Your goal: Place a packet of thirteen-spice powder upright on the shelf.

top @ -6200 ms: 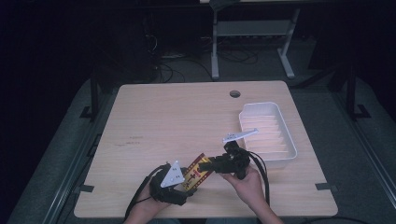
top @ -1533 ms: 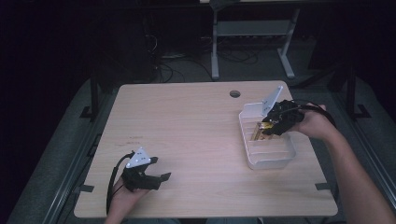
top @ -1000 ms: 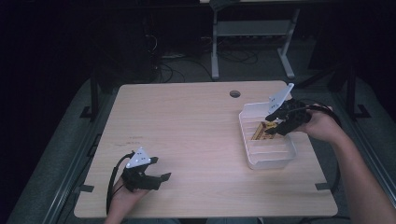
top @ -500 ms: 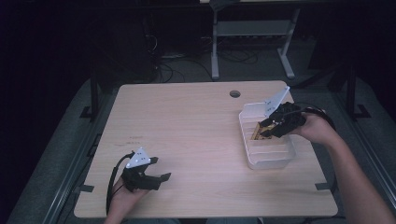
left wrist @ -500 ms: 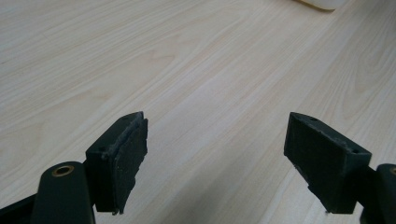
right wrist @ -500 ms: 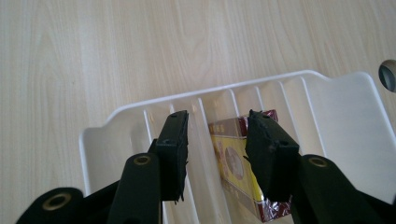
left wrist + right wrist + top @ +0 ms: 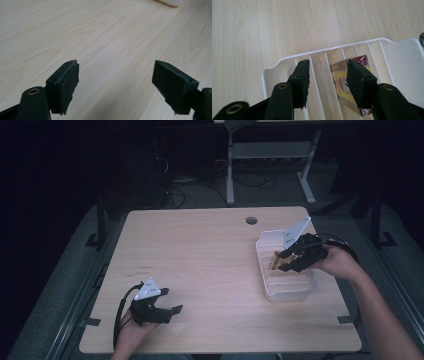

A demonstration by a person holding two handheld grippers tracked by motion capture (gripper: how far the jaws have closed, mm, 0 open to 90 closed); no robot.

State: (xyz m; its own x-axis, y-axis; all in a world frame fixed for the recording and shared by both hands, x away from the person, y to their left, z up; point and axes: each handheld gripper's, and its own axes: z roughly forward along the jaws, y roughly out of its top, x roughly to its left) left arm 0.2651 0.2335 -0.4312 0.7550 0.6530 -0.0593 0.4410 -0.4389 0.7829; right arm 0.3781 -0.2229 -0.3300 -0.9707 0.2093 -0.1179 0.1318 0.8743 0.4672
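Observation:
A yellow and dark red packet (image 7: 339, 80) lies in a slot of the white ribbed tray (image 7: 282, 62) at the table's right side. My right gripper (image 7: 327, 75) hangs over that tray (image 7: 290, 292), and its jaws have just been opening. They stand apart; the packet's left edge shows between them, and the pads do not press on it. In the high view the right gripper (image 7: 282, 260) points left over the packet (image 7: 275, 261). My left gripper (image 7: 172, 300) rests near the front left edge, open, with bare wood between its jaws (image 7: 116, 85).
The wooden table (image 7: 210, 265) has a round cable hole (image 7: 251, 220) near its far edge. A metal stand (image 7: 270, 155) and cables lie on the dark floor behind. The tray's other slots hold nothing.
Six seconds ago both grippers were at the front edge with the packet between them. The right gripper has since carried it to the tray; in the last second it barely shifted. The left hand stayed put.

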